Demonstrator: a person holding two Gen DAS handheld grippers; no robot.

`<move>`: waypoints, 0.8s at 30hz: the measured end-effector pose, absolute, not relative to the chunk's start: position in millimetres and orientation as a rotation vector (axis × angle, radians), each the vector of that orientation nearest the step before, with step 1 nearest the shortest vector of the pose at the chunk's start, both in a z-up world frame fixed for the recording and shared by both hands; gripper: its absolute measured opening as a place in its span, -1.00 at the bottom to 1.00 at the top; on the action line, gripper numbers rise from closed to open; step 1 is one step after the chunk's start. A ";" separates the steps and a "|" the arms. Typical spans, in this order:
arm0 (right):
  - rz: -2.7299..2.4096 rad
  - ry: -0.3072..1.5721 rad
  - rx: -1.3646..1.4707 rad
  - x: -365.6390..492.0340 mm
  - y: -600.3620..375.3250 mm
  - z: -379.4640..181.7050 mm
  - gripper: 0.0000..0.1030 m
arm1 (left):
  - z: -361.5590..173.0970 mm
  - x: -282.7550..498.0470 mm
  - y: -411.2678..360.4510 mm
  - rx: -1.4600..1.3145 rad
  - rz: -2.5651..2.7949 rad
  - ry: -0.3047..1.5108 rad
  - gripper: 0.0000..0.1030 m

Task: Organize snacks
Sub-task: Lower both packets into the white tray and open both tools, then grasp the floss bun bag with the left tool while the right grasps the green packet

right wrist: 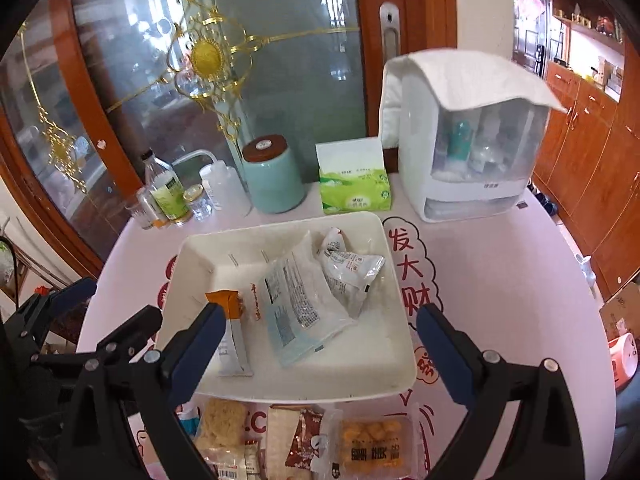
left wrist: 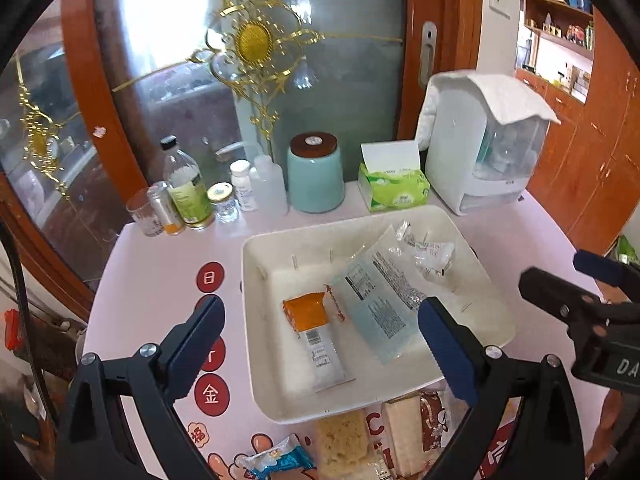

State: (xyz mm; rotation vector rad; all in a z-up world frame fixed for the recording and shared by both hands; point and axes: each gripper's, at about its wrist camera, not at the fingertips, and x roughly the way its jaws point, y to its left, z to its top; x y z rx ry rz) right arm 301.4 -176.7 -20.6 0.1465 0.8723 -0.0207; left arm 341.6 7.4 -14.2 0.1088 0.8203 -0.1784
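Note:
A white tray [left wrist: 256,280] [right wrist: 192,256] sits mid-table. In it lie an orange-topped white sachet [left wrist: 324,356] [right wrist: 234,344], a flat clear packet with a blue label [left wrist: 380,300] [right wrist: 296,308] and small clear-wrapped snacks [left wrist: 428,252] [right wrist: 348,272]. My left gripper [left wrist: 322,312] hovers open over the tray's near-left part, holding nothing. My right gripper [right wrist: 322,316] is open too, above the tray's near edge, also empty. Loose snacks lie in front of the tray: a noodle block [left wrist: 344,444] [right wrist: 224,420], a wafer pack [left wrist: 404,432] [right wrist: 284,436], a blue wrapped sweet [left wrist: 280,460] and a packet of yellow puffs [right wrist: 372,444].
Along the back of the pink table stand bottles and small jars [left wrist: 188,184], a teal canister [left wrist: 316,176], a green tissue pack [left wrist: 394,188] and a white cloth-covered organiser [left wrist: 480,148]. A glass door rises right behind them. Wooden cabinets [right wrist: 592,160] line the right.

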 end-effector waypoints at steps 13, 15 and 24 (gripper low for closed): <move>0.067 0.862 0.114 217.7 -182.3 5.6 0.88 | 27.4 254.1 15.7 0.132 -0.105 0.775 0.88; 0.106 0.844 0.125 201.5 -183.7 9.6 0.88 | 30.7 235.4 18.3 0.109 -0.093 0.778 0.88; 0.134 0.833 0.029 123.6 -193.5 5.1 0.88 | 16.6 152.9 21.3 0.082 -0.051 0.820 0.88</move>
